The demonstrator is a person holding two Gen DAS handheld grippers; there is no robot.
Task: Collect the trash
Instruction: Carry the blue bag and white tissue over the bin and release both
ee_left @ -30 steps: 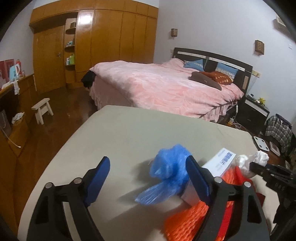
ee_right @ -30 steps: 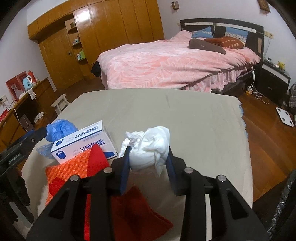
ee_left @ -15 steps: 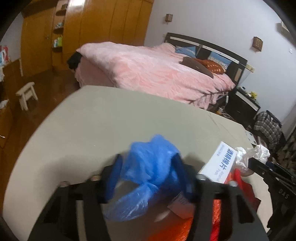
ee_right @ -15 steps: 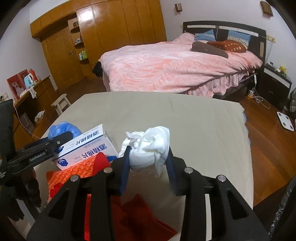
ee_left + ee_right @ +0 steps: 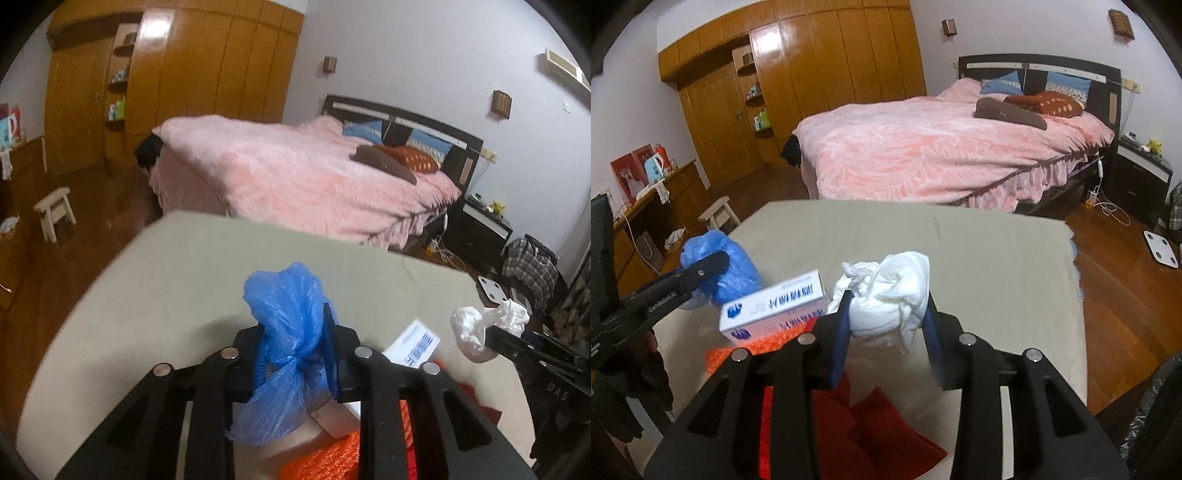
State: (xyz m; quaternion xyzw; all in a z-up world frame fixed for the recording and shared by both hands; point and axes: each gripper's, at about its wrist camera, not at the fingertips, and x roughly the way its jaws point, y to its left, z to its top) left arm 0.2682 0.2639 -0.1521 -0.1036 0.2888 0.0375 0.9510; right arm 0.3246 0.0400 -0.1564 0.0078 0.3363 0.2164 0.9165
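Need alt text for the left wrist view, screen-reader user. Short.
The left tongs pinch a crumpled blue plastic bag over a beige table, their jaws having just closed on it. At the right edge the right tongs hold a wad of white tissue, with a white medicine box and orange mesh between. A pink-covered bed stands behind.

Bench [image 5: 997,258]: far half and right side bare, open passage toward the bed [image 5: 923,155].
Near left corner crowded: white box [image 5: 775,306], orange mesh [image 5: 325,458] and red cloth [image 5: 879,428] lie close together, box resting partly on the mesh.
Left claw [image 5: 295,354], gripping a blue bag [image 5: 288,314], and right claw [image 5: 886,325], gripping a white wad [image 5: 886,295], flank the box, narrowing the gap between them.
Stool [image 5: 720,214] stands on the floor left of the bench.
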